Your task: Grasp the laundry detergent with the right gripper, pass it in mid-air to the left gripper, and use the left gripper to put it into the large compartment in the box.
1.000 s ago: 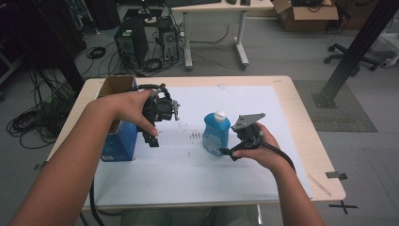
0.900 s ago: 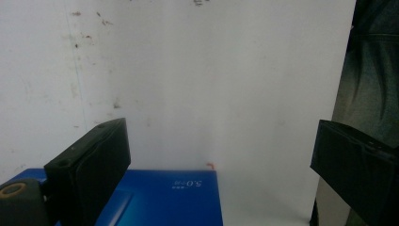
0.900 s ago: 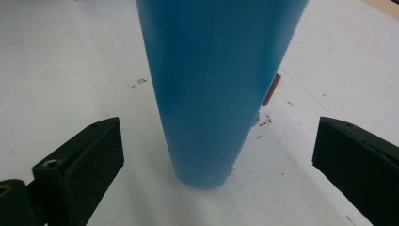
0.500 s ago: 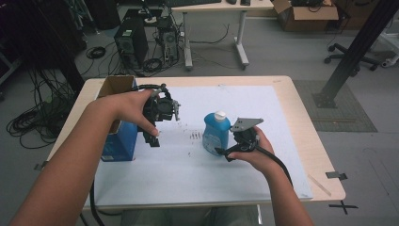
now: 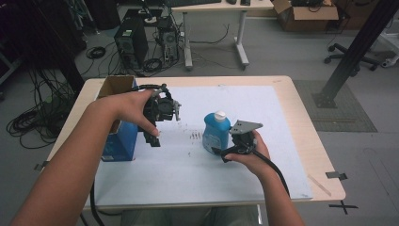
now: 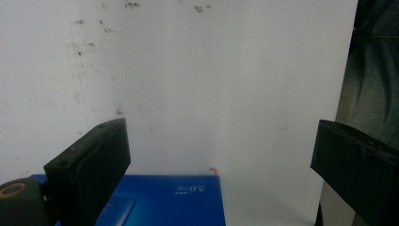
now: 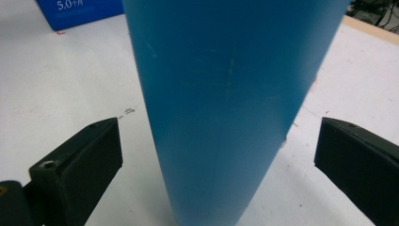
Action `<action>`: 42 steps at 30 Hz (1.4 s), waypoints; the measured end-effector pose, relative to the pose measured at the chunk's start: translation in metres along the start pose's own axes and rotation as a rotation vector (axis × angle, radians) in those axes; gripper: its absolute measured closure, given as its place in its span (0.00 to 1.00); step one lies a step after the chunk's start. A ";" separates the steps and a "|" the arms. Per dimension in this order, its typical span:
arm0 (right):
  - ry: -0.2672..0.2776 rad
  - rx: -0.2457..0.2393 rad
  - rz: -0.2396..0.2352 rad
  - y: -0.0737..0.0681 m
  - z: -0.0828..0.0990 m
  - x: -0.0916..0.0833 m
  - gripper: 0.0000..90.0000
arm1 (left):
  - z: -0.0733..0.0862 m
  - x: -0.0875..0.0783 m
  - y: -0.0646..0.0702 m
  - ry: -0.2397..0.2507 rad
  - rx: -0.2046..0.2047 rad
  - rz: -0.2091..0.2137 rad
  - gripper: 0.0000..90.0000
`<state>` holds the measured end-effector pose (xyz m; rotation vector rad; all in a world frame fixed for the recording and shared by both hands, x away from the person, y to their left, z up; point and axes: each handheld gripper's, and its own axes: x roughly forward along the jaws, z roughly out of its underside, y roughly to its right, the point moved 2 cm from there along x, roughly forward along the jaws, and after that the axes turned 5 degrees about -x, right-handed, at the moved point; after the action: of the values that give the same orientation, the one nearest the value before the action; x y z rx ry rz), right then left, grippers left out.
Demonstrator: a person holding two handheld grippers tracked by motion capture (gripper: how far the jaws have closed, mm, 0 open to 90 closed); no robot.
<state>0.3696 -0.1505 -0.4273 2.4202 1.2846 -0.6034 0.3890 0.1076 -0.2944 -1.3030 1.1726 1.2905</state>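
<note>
A blue bottle with a white cap stands upright on the white sheet. My right gripper is low on its right side, open. In the right gripper view the bottle stands between the wide-apart jaws of this gripper, and neither jaw touches it. My left gripper is held above the sheet beside a blue box, its jaws pointing down. In its own view the left gripper is open and empty, with the blue box at the bottom edge.
The blue box has an open cardboard top at the table's left side. The wooden table edge runs around the sheet. Small dark marks dot the sheet left of the bottle. The person's clothing borders the near edge.
My right gripper has shifted a little left and down, closer around the bottle's base. The left gripper has hardly moved.
</note>
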 end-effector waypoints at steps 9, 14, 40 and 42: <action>0.049 0.021 0.038 -0.004 0.003 0.005 0.01 | 0.000 -0.001 0.000 0.005 -0.002 0.000 0.06; 0.073 0.035 0.050 -0.007 0.005 0.012 0.01 | 0.000 0.000 0.001 0.007 0.000 -0.005 0.06; 0.182 0.114 0.138 -0.011 0.015 0.023 0.01 | -0.002 0.001 0.000 0.009 0.002 -0.012 0.06; 0.188 0.114 0.146 -0.012 0.015 0.024 0.01 | -0.002 0.001 0.000 0.010 0.000 -0.013 0.06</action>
<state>0.3686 -0.1344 -0.4536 2.6907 1.1564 -0.4280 0.3893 0.1056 -0.2957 -1.3170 1.1693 1.2759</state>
